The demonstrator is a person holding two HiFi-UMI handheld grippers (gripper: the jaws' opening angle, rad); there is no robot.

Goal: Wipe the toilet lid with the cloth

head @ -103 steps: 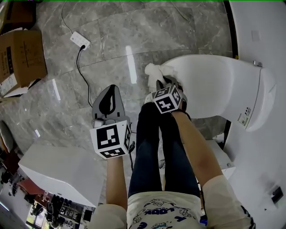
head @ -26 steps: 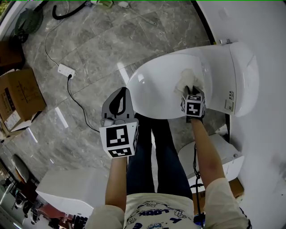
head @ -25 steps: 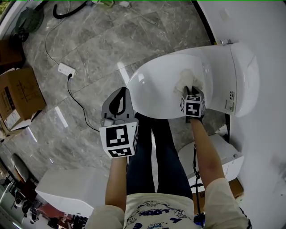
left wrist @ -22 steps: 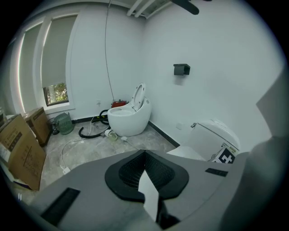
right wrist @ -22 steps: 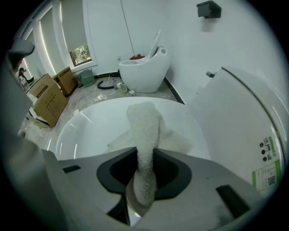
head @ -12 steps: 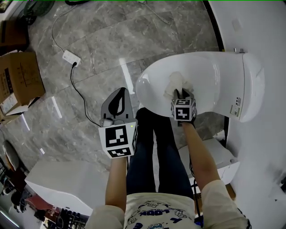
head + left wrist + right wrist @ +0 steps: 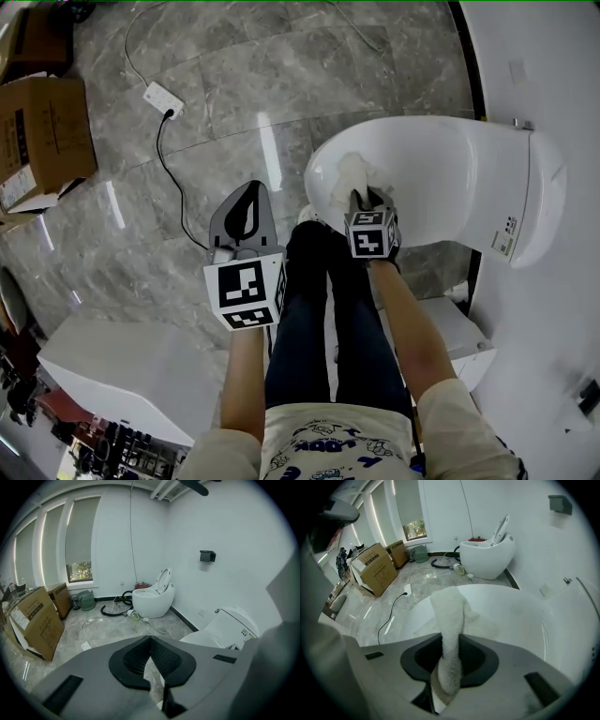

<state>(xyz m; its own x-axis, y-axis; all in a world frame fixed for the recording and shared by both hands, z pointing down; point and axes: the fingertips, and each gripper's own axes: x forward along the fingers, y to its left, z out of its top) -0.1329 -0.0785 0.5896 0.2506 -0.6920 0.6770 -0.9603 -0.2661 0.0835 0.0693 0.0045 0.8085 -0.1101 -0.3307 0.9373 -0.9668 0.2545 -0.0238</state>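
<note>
The white toilet lid (image 7: 441,178) lies closed at the right of the head view. My right gripper (image 7: 361,199) rests over the lid's front left part, shut on a white cloth (image 7: 352,173) that spreads on the lid ahead of it. In the right gripper view the cloth (image 7: 450,625) rises from between the jaws and lies on the lid (image 7: 506,616). My left gripper (image 7: 242,214) hangs over the floor to the left of the toilet, jaws shut with nothing in them; in its own view the left gripper (image 7: 151,656) points across the room.
Grey marble floor (image 7: 281,75) surrounds the toilet. A white power strip (image 7: 162,94) with a black cable lies at the upper left, near a cardboard box (image 7: 42,131). A white box (image 7: 112,366) stands at the lower left. A second toilet (image 7: 152,599) stands across the room.
My right gripper has dragged the cloth from the back right of the lid toward its front left edge. The left gripper has stayed over the floor.
</note>
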